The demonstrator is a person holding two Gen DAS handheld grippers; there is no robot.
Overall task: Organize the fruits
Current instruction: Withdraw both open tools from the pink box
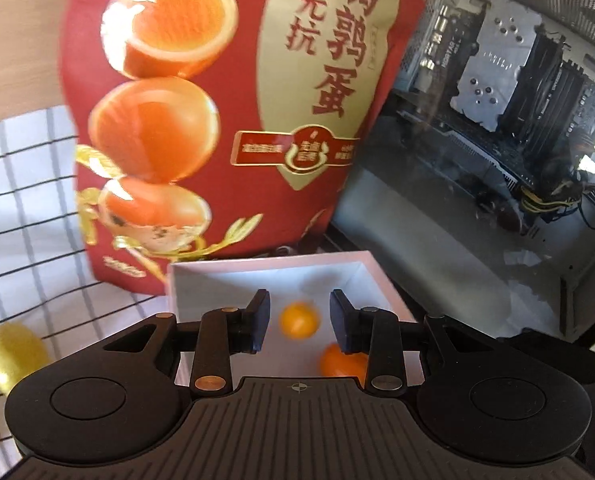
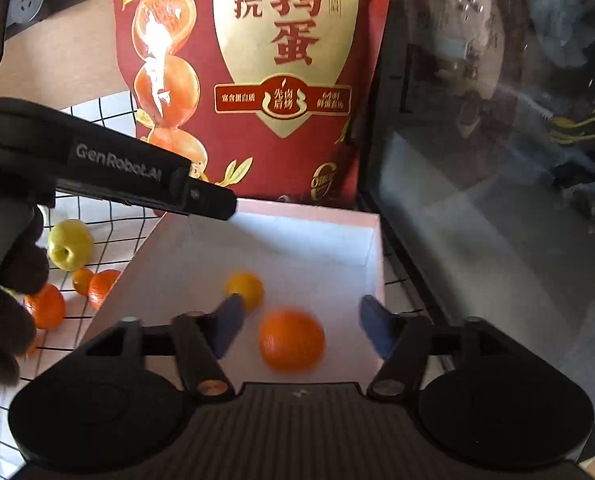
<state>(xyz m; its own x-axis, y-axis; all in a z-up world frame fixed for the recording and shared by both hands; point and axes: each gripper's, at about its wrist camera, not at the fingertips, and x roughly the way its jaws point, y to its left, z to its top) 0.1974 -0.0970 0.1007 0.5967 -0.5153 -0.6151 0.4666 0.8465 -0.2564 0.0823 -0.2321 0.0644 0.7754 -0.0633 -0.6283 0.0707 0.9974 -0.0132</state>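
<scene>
— What is being seen along the left gripper [image 1: 299,326]?

— A white box [image 1: 257,280] is being looked into; a small yellow-orange fruit [image 1: 299,320] is being framed between the blue pads [image 1: 262,326], lying on the box floor below them. The pads are not being pressed on anything; the jaws are being kept at their narrowest, with nothing gripped. A larger orange [image 1: 339,360] is being partly hidden by the right finger.

— And the right gripper [image 2: 299,326]?

— Its jaws are being held well apart and empty over the same box [image 2: 297,216], the orange [image 2: 291,340] lying between them untouched.

— What else is being shown?

— A red snack bag [image 2: 257,80] is being stood behind the box. On the checked cloth [image 2: 109,120] a green apple [image 2: 70,245] and more oranges [image 2: 103,286] are being left outside it.
</scene>
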